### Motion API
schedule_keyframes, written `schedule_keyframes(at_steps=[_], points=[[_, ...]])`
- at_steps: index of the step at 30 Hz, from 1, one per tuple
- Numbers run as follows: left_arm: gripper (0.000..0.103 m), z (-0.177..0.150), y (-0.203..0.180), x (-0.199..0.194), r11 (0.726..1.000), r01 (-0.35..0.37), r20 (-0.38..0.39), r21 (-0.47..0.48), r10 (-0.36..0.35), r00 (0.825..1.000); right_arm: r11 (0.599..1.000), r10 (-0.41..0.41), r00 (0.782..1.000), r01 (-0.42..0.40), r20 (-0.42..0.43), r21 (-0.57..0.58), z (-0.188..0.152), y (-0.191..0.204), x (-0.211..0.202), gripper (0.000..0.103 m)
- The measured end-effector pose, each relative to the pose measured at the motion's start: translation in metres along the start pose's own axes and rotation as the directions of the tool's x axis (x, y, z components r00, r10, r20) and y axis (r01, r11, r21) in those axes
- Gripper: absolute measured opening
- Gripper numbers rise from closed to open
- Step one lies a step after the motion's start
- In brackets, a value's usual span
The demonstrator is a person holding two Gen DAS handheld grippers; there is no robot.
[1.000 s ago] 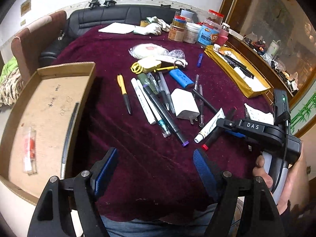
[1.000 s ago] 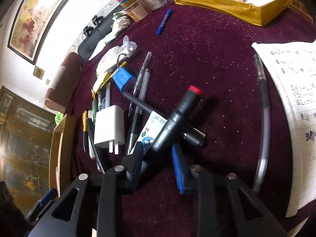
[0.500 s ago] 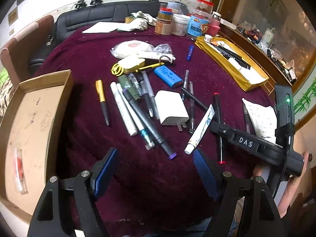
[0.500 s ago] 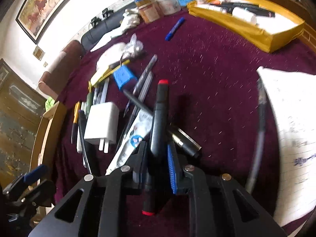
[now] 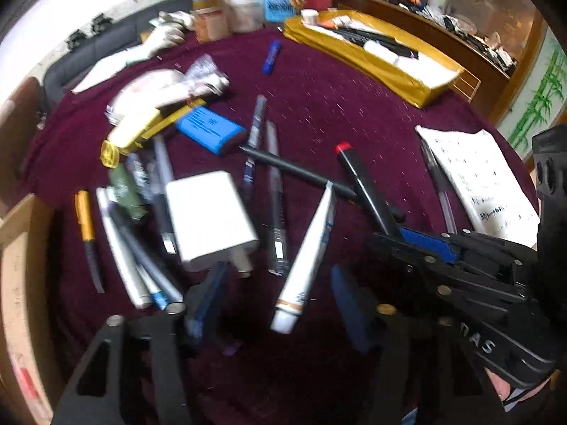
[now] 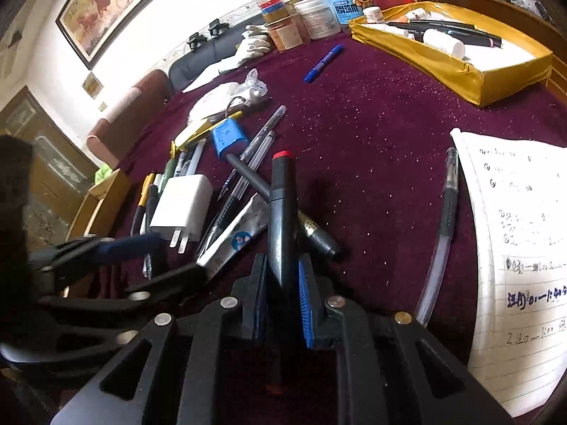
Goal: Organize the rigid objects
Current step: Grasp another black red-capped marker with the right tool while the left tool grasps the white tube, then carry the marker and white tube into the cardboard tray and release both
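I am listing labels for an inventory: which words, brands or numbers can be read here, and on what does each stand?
"DAS": on the right tongs.
Blue jar: Chinese print, not readable to me.
Notebook page: handwriting, too small to read.
White tube: print too blurred.

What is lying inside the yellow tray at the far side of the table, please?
The yellow tray holds black markers, a white bottle and a white tube on a white lining. Its near wall hides anything low against that side.
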State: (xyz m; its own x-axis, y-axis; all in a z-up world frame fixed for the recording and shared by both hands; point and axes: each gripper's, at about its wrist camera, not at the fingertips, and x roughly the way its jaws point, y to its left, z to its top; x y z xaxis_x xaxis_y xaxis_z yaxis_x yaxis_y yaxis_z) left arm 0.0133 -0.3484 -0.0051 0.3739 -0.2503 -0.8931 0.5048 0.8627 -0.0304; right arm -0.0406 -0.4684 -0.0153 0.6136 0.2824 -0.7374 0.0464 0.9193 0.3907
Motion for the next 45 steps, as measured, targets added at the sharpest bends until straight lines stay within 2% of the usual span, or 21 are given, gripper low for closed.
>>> schedule_keyframes(at_steps=[1, 3, 4, 5, 10, 14, 18, 23, 26, 28, 30, 34, 36, 40, 42, 45], points=[[0.052, 0.0, -0.001, 0.004, 1.0, -0.006, -0.012, -0.003, 0.006, 1.0, 1.0, 0.01, 1.0, -0.01, 0.0, -0.001, 0.0, -0.001, -0.001, 0.016], [0.036, -0.002, -0.004, 0.007, 1.0, -0.025, -0.021, 0.009, 0.026, 0.999, 0.999, 0.033, 0.999, -0.033, -0.002, 0.009, -0.001, -0.005, -0.001, 0.016], [0.025, -0.004, -0.005, 0.009, 1.0, -0.025, -0.032, 0.013, 0.026, 0.999, 0.999, 0.044, 0.999, -0.044, -0.004, 0.014, -0.001, -0.007, -0.001, 0.016], [0.019, -0.006, -0.006, 0.007, 1.0, -0.018, -0.027, 0.016, 0.019, 0.999, 0.999, 0.05, 0.999, -0.05, -0.006, 0.014, -0.001, -0.007, -0.001, 0.016], [0.019, -0.003, -0.015, 0.01, 0.999, -0.025, -0.015, 0.046, 0.026, 1.0, 0.998, 0.057, 0.998, -0.056, -0.009, 0.017, -0.001, -0.008, -0.001, 0.016], [0.012, -0.005, -0.018, 0.009, 0.999, -0.033, 0.021, 0.041, 0.032, 0.999, 0.997, 0.066, 0.998, -0.066, -0.007, 0.031, -0.002, -0.01, -0.002, 0.016], [0.011, -0.023, -0.01, -0.016, 0.998, -0.054, 0.087, -0.023, 0.056, 0.995, 0.999, 0.044, 0.999, -0.044, 0.028, 0.02, -0.003, -0.003, -0.014, 0.016], [0.012, -0.039, 0.008, -0.064, 0.991, -0.072, 0.178, -0.113, 0.092, 0.98, 0.996, 0.088, 0.995, -0.088, 0.053, -0.014, -0.003, 0.022, -0.03, 0.016], [0.012, -0.051, 0.036, -0.091, 0.979, -0.04, 0.205, -0.202, 0.082, 0.975, 0.991, 0.126, 0.991, -0.123, 0.054, -0.061, -0.002, 0.046, -0.037, 0.016], [0.012, -0.061, 0.058, -0.108, 0.965, -0.015, 0.218, -0.262, 0.075, 0.973, 0.982, 0.164, 0.986, -0.16, 0.04, -0.097, -0.002, 0.069, -0.038, 0.016], [0.012, -0.074, 0.084, -0.125, 0.948, -0.028, 0.231, -0.316, 0.105, 0.967, 0.97, 0.207, 0.978, -0.203, 0.013, -0.13, -0.003, 0.092, -0.035, 0.016], [0.012, -0.104, 0.138, -0.153, 0.891, -0.139, 0.227, -0.433, 0.257, 0.939, 0.937, 0.266, 0.962, -0.274, -0.066, -0.215, -0.007, 0.149, -0.016, 0.016], [0.012, -0.114, 0.168, -0.159, 0.837, -0.239, 0.19, -0.492, 0.371, 0.909, 0.916, 0.295, 0.948, -0.317, -0.12, -0.247, -0.009, 0.179, 0.0, 0.016], [0.012, -0.128, 0.212, -0.162, 0.766, -0.302, 0.145, -0.567, 0.454, 0.879, 0.881, 0.301, 0.933, -0.351, -0.196, -0.317, -0.013, 0.235, 0.032, 0.016], [0.012, -0.133, 0.227, -0.161, 0.745, -0.33, 0.127, -0.58, 0.483, 0.867, 0.868, 0.302, 0.926, -0.365, -0.227, -0.337, -0.013, 0.257, 0.047, 0.016], [0.012, -0.142, 0.25, -0.158, 0.724, -0.346, 0.1, -0.597, 0.495, 0.863, 0.856, 0.295, 0.917, -0.379, -0.269, -0.351, -0.016, 0.283, 0.067, 0.016]])
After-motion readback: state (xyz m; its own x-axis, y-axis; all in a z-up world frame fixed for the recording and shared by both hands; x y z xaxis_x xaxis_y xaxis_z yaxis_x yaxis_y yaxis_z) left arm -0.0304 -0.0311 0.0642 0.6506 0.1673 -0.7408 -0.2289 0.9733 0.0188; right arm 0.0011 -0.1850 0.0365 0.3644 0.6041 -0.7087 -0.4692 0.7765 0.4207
